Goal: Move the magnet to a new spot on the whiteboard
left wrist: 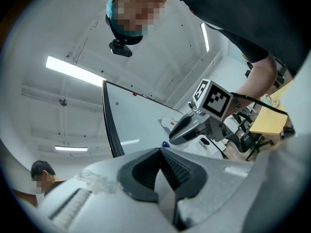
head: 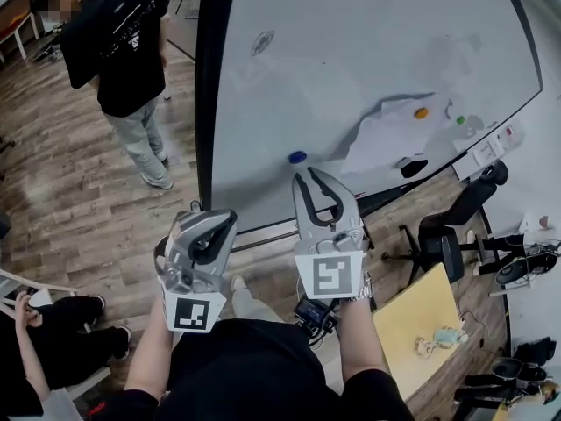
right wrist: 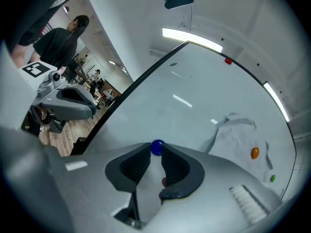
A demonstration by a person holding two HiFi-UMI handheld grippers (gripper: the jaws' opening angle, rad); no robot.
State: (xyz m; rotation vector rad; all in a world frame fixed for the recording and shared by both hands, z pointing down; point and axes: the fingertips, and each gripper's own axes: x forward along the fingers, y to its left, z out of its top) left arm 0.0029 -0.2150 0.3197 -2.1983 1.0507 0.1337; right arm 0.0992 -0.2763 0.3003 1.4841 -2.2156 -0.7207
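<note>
The blue magnet point(head: 297, 157) clings low on the whiteboard point(head: 351, 60), near its left frame. My right gripper point(head: 306, 174) points at it from just below, jaws parted; in the right gripper view the magnet point(right wrist: 156, 147) shows in the gap at the fingertips, and the head view shows a small space between tips and magnet. My left gripper point(head: 231, 215) hangs lower left of the board, away from the magnet, its jaws shut with nothing between them point(left wrist: 159, 150). The left gripper view also catches the right gripper point(left wrist: 171, 140) near the magnet point(left wrist: 165, 143).
A crumpled white sheet point(head: 394, 134) is pinned to the board at right by an orange magnet point(head: 422, 112); a green magnet point(head: 460, 120) sits beyond it. A person point(head: 123, 51) stands left of the board. An office chair point(head: 456, 226) and a yellow table point(head: 429, 323) are at right.
</note>
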